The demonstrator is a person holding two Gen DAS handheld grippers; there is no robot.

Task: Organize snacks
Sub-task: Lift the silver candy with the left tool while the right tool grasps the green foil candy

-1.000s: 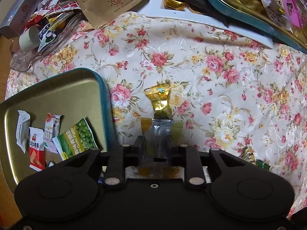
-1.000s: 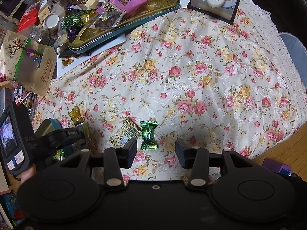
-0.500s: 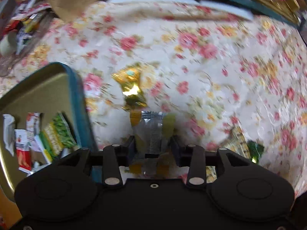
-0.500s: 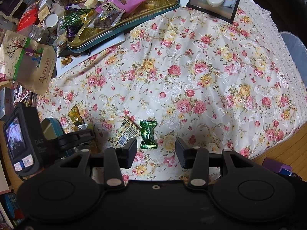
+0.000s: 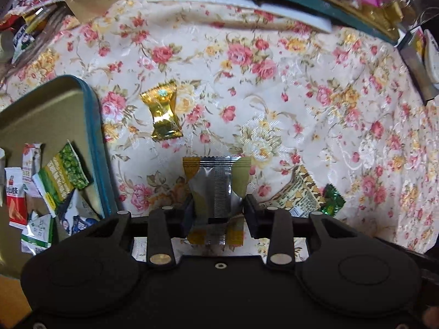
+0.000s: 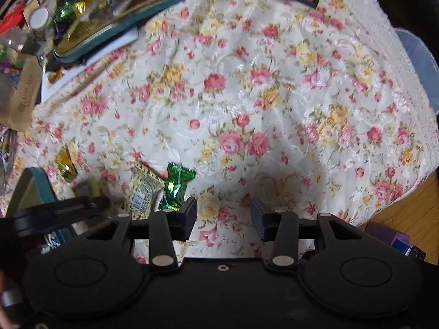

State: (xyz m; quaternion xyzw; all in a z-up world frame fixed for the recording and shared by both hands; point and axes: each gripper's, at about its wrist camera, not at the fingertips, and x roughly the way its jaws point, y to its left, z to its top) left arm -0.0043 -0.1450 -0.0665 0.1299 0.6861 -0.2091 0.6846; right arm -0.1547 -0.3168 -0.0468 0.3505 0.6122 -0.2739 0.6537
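Observation:
My left gripper (image 5: 218, 213) is shut on a silver and yellow snack packet (image 5: 216, 183), held above the floral cloth. A gold candy (image 5: 163, 113) lies ahead of it, and a patterned packet (image 5: 297, 192) and a green candy (image 5: 333, 201) lie to its right. The gold tray with a teal rim (image 5: 94, 137) at the left holds several snack packets (image 5: 64, 174). My right gripper (image 6: 223, 215) is open and empty over the cloth. The green candy (image 6: 177, 183) and patterned packet (image 6: 142, 190) lie just left of its left finger. The left gripper (image 6: 60, 211) shows at that view's left edge.
A second teal-rimmed tray (image 6: 131, 19) full of sweets sits at the back on a white board (image 5: 247, 0). Paper bags (image 6: 22, 93) and loose wrappers crowd the back left. The cloth's lace edge (image 6: 411, 82) drops to the wooden floor at the right.
My left gripper has swung right with the packet, so the patterned packet and green candy now show. My right gripper has shifted right and forward, leaving the green candy left of its jaws.

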